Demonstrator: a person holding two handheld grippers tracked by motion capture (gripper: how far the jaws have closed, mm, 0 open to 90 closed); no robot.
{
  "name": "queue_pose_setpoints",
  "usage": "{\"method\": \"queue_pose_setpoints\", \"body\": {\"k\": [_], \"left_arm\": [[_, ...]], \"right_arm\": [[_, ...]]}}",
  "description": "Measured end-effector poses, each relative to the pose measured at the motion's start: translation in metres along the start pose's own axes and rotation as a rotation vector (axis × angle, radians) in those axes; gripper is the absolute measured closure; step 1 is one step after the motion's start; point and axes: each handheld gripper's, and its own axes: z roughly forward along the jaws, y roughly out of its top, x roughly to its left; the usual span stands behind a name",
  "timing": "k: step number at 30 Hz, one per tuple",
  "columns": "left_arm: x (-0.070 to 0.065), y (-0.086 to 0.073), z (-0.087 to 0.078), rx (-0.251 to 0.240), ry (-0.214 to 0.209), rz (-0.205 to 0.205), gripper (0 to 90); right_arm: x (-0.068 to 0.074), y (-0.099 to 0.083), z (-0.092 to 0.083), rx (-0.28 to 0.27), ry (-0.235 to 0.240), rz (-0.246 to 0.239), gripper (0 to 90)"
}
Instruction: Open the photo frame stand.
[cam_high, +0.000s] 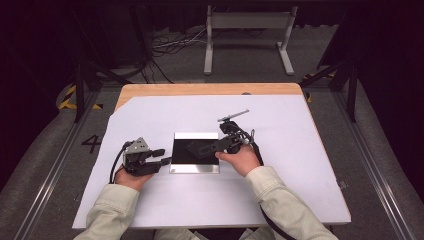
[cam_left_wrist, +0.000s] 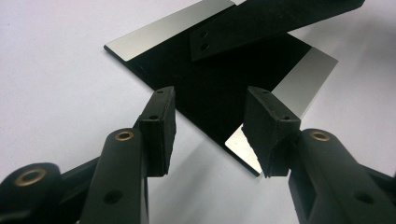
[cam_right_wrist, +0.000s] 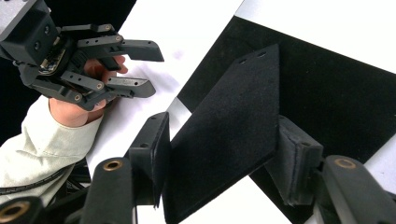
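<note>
White sheet covers the table; on it lies a black tray. Right gripper clamps a black plate above it, unplaced; left gripper waits agape beside.

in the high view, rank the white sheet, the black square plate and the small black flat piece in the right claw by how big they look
1. white sheet, by far the largest, covering most of the table.
2. black square plate with shiny edges.
3. small black flat piece at the right claw, smallest; it sits slightly nearer the camera, but the order holds.
</note>
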Motion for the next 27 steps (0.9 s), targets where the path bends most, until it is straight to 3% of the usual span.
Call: {"method": "queue_pose_setpoints", "body": {"k": [10, 27], "left_arm": [[0.000, 0.000, 0.000, -0.003, 0.001, -0.001, 54.5], [0.000, 0.000, 0.000, -0.006, 0.007, -0.001, 53.7]], "right_arm": [[0.003, 0.000, -0.005, 0.025, -0.008, -0.011, 53.0], [0.012, -0.012, -0.018, 0.051, 0.068, -0.034, 69.4]]}}
